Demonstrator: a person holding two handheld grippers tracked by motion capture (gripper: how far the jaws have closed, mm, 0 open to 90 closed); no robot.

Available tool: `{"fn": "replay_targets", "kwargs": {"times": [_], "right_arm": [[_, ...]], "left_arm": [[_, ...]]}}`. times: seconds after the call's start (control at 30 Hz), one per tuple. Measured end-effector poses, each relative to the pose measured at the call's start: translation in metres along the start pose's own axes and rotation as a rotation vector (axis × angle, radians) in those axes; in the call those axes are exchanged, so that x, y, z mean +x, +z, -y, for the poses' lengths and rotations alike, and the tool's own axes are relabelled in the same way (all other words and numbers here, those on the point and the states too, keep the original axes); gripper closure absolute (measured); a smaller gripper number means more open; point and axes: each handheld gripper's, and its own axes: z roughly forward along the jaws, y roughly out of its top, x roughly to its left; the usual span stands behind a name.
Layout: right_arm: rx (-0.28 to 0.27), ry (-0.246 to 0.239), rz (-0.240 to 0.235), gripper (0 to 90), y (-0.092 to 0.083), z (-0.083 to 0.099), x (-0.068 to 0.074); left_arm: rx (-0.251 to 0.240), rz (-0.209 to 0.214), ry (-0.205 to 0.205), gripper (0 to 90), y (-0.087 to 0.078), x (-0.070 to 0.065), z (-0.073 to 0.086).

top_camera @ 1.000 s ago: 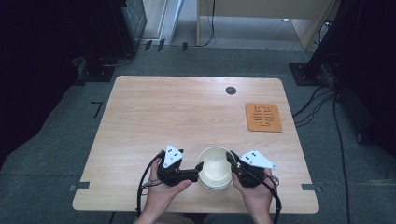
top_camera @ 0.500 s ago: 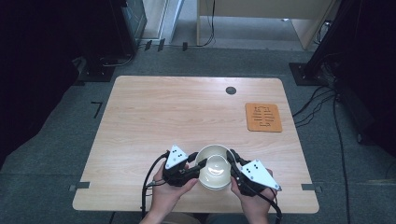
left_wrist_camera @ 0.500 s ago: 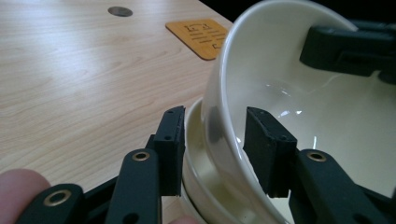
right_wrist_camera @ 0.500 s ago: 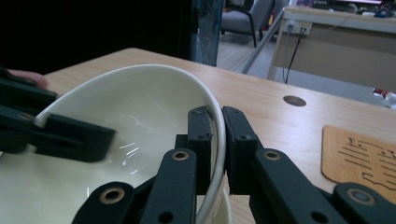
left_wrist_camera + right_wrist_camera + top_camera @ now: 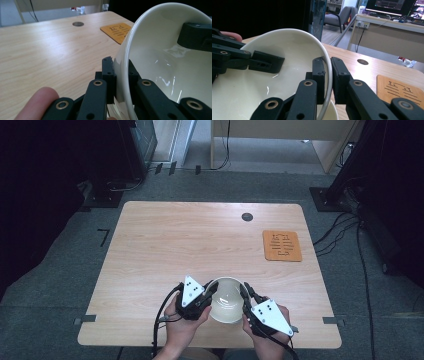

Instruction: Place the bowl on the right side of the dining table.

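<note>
Grey carpet is surrounding the wooden bench (image 5: pixel 165 245), at whose near edge a glossy white ceramic bowl (image 5: pixel 227 299) is being pinched on opposite rims by the left gripper (image 5: pixel 209 292) and right gripper (image 5: pixel 246 295), fingers closed; stiff, slippery, probably fragile, best held there.

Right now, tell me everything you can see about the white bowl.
The bowl is round, cream-white and glossy, seemingly glazed ceramic, with a thin rim and nothing inside. It sits near the front edge of the wooden table, between the person's hands. The left gripper clamps its rim on one side and the right gripper clamps the opposite side, each with one jaw inside the bowl and one outside. In the gripper views it looks tilted; whether its base touches the table cannot be told.
</note>
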Motion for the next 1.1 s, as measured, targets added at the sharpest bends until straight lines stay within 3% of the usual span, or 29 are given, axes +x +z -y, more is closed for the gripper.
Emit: {"fn": "replay_targets", "kwargs": {"times": [0.07,0.17,0.27,0.33,0.47,0.5,0.63,0.67,0.7,0.73,0.77,0.83,0.97,1.1], "right_arm": [[0.007,0.018,-0.005,82.9,0.000,-0.002,-0.001],[0.027,0.085,-0.020,80.5,0.002,-0.003,-0.002],[0.046,0.106,-0.025,77.5,0.004,-0.002,-0.003],[0.074,0.135,-0.027,76.0,0.008,0.002,0.000],[0.069,0.180,0.045,84.6,0.008,0.003,0.005],[0.068,0.195,0.040,84.8,0.007,0.003,0.005],[0.057,0.187,0.036,85.3,0.007,0.004,0.006],[0.048,0.182,0.036,85.2,0.007,0.003,0.007],[0.040,0.177,0.038,85.1,0.006,0.002,0.007],[0.042,0.156,0.054,85.1,0.007,0.001,0.007],[0.041,0.146,0.063,85.0,0.007,0.000,0.006],[0.032,0.157,0.061,85.0,0.007,-0.001,0.001],[0.016,0.147,0.071,84.8,0.006,-0.005,-0.006],[0.013,0.145,0.078,84.4,0.008,-0.009,-0.013]], "left_arm": [[-0.017,-0.010,0.015,83.8,-0.002,-0.001,-0.001],[-0.041,-0.029,0.024,83.7,-0.004,-0.001,-0.002],[-0.066,-0.034,0.021,83.8,-0.007,-0.001,-0.003],[-0.114,-0.066,0.061,83.5,-0.013,-0.006,-0.004],[-0.146,-0.092,0.101,83.4,-0.015,-0.014,-0.001],[-0.151,-0.089,0.097,83.2,-0.016,-0.013,0.000],[-0.172,-0.083,0.095,81.7,-0.018,-0.012,0.002],[-0.179,-0.067,0.077,79.4,-0.018,-0.010,0.002],[-0.189,-0.015,0.029,73.4,-0.021,-0.004,0.000],[-0.189,-0.015,0.029,65.9,-0.021,-0.004,0.000],[-0.202,0.014,0.007,60.5,-0.026,0.001,-0.001],[-0.200,0.007,0.006,48.9,-0.029,0.005,-0.002],[-0.175,-0.015,-0.029,13.3,-0.031,0.012,-0.004],[-0.151,-0.015,-0.074,0.0,-0.036,0.026,-0.002]]}}
